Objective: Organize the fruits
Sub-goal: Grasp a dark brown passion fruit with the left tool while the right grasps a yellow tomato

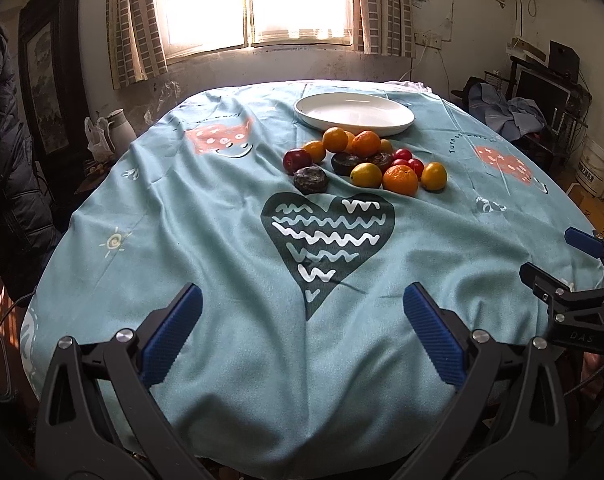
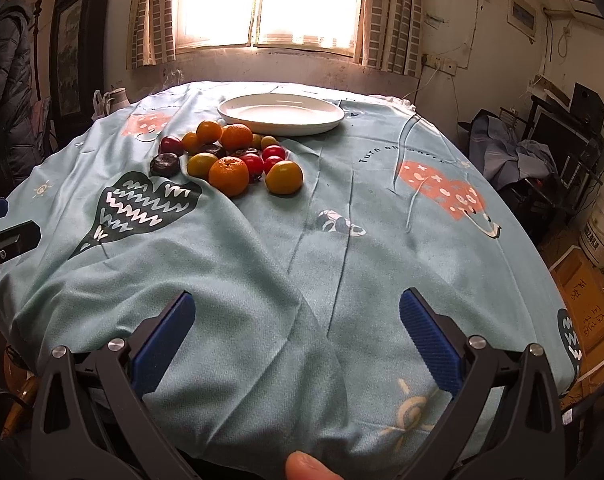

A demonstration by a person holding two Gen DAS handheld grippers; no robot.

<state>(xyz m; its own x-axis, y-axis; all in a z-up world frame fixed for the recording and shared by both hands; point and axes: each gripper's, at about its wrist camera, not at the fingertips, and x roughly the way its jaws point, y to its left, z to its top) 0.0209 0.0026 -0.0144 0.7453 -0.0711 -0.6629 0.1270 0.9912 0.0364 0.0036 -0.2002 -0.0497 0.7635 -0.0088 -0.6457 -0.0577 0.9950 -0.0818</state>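
A pile of fruit lies on the blue tablecloth: oranges [image 1: 400,179] [image 2: 229,175], yellow citrus [image 1: 366,175] [image 2: 284,177], small red fruits [image 1: 415,166] [image 2: 252,164], a dark red plum [image 1: 295,160] [image 2: 170,145] and dark round pieces [image 1: 310,179] [image 2: 164,164]. An empty white plate [image 1: 353,114] [image 2: 281,114] stands just behind the pile. My left gripper [image 1: 302,308] is open and empty at the near table edge. My right gripper [image 2: 297,312] is open and empty, also near the front edge; it shows at the right in the left wrist view [image 1: 557,256].
The round table [image 1: 182,220] is covered by a wrinkled blue cloth with heart prints. A window is behind it. A white jug [image 1: 120,130] stands at the left; cluttered shelves [image 2: 561,148] and a bucket [image 2: 603,236] at the right. A fingertip [image 2: 305,466] shows at the bottom.
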